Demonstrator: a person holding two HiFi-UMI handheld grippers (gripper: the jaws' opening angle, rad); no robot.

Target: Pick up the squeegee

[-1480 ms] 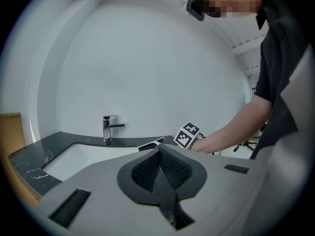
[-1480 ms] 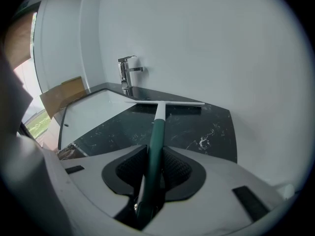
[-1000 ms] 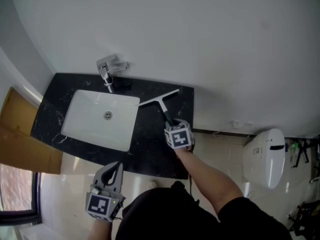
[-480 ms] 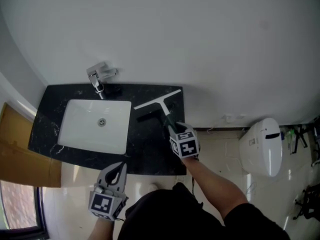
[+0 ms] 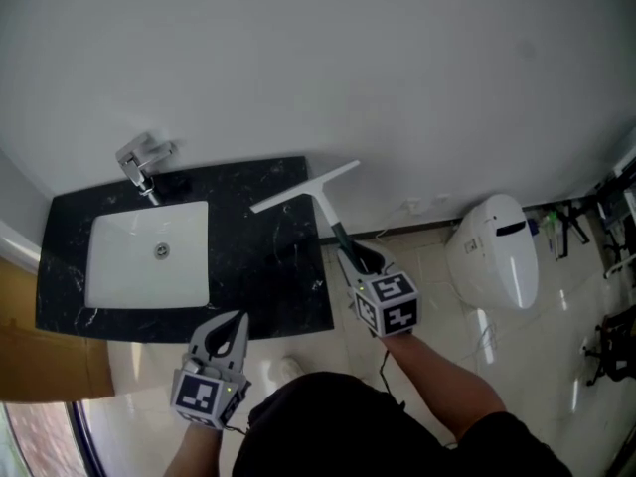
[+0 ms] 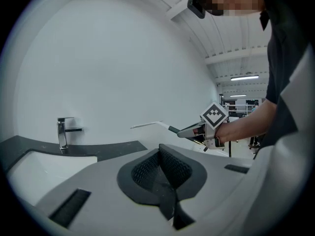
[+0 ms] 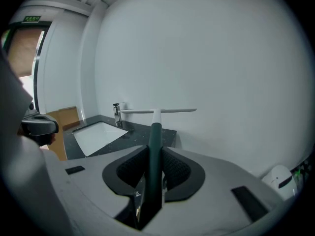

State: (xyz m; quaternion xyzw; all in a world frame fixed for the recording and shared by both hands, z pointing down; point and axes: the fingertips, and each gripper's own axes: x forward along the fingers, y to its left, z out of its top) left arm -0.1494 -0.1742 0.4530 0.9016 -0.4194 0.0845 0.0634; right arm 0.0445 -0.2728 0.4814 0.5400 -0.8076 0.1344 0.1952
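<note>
Spanning the left of the head view, the black counter (image 5: 268,266) holds a white sink (image 5: 119,266) with a faucet (image 5: 144,159) at its back edge. A toilet (image 5: 494,251) stands on the floor well to the right.

The squeegee (image 5: 316,199) hangs over the counter's right end, apparently clear of the stone. Its long axis runs from the right hand-held gripper (image 5: 360,258) away toward the white wall. The dark green handle is at the near end and the pale blade lies crosswise at the far end, close to the wall.

In the right gripper view the handle (image 7: 155,132) stands straight out between the jaws with both pads pressed against it, so this hand-held gripper is clamped on the squeegee. It points forward and slightly down, the forearm reaching from the person's right side.

The left hand-held gripper (image 5: 227,328) hovers at the counter's front edge, well apart from the squeegee, which lies ahead and to its right. Its own view shows the pads (image 6: 173,167) closed together with nothing between them.

By my reading the pickup is essentially done. What remains depends on keeping the handle in line with the right jaws so the blade stays clear of wall and counter.
</note>
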